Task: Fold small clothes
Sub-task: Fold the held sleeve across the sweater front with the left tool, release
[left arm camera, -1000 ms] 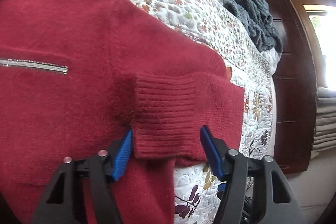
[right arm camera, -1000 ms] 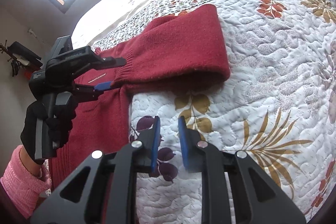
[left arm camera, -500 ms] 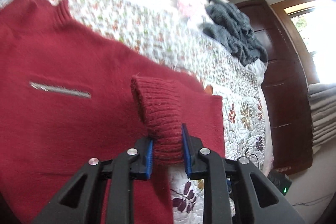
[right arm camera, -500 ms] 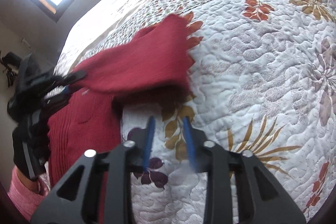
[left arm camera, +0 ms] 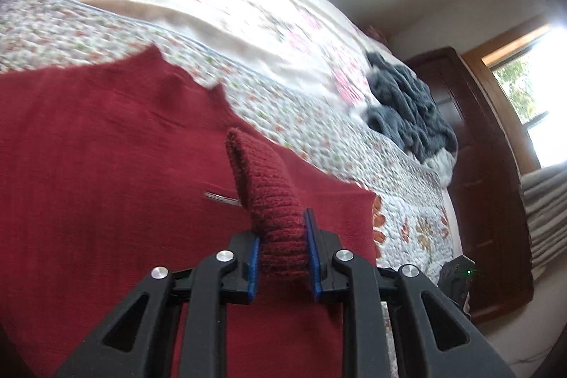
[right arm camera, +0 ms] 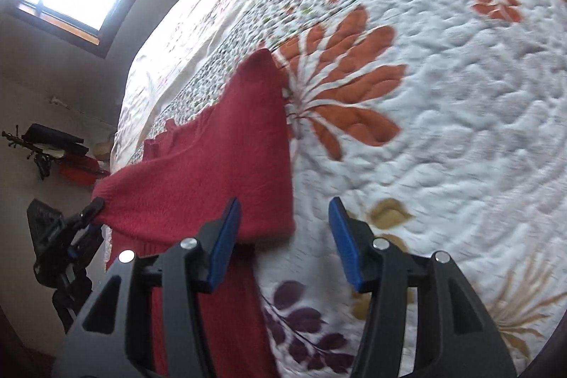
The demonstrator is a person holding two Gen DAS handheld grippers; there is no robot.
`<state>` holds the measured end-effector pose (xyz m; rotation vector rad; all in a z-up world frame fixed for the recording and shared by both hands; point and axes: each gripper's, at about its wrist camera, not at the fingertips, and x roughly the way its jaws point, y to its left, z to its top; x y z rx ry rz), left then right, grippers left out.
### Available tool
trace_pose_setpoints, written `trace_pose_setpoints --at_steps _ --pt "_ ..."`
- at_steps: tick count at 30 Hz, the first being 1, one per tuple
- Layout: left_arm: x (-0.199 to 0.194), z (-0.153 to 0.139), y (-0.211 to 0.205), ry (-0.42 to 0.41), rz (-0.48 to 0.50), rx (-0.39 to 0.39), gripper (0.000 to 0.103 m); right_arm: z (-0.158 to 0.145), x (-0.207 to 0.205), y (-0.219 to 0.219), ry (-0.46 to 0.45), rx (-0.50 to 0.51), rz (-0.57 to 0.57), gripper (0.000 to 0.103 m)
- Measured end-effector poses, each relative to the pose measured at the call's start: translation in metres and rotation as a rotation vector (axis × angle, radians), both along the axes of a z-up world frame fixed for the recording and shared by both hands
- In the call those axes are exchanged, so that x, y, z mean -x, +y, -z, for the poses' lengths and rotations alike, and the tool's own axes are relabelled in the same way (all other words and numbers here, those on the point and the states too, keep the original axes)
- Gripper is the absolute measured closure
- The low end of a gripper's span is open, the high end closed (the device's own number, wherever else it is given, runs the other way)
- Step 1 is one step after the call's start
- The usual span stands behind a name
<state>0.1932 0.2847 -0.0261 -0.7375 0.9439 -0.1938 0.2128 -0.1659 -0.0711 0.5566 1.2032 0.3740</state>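
Right gripper jaws now apart; left gripper clamped on sweater cuff. Only left view shows grey blanket.

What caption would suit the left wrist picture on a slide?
Left claw shut on the red sweater's ribbed cuff, lifted above the sweater body on a floral quilt.

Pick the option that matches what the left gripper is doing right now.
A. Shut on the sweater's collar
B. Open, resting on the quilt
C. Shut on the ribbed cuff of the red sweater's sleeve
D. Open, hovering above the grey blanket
C: in the left wrist view the left gripper has its blue pads pressed on both sides of the ribbed cuff of the red sweater.
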Motion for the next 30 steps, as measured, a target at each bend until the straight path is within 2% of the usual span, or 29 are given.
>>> trace_pose_setpoints --at_steps 10,12,18,22,25,27,30 --pt "0.036 0.004 0.074 0.001 -0.122 -0.036 0.082 0.007 -0.021 0.067 0.032 0.039 -0.134 0.053" --pt "0.040 0.011 0.087 0.016 -0.143 -0.037 0.082 0.011 -0.024 0.079 0.044 0.046 -0.163 0.065" --pt "0.042 0.043 0.113 0.079 -0.183 -0.045 0.082 0.020 -0.023 0.099 0.070 0.110 -0.202 0.082" --pt "0.040 0.076 0.124 0.160 -0.198 -0.069 0.080 0.030 -0.024 0.100 0.096 0.140 -0.195 0.083" --pt "0.043 0.097 0.131 0.204 -0.201 -0.050 0.076 0.031 -0.024 0.103 0.096 0.173 -0.206 0.082" --pt "0.047 0.095 0.134 0.200 -0.200 -0.042 0.074 0.028 -0.025 0.107 0.091 0.199 -0.220 0.080" --pt "0.055 0.074 0.139 0.168 -0.215 -0.086 0.072 0.006 -0.022 0.110 0.039 0.258 -0.232 0.076"
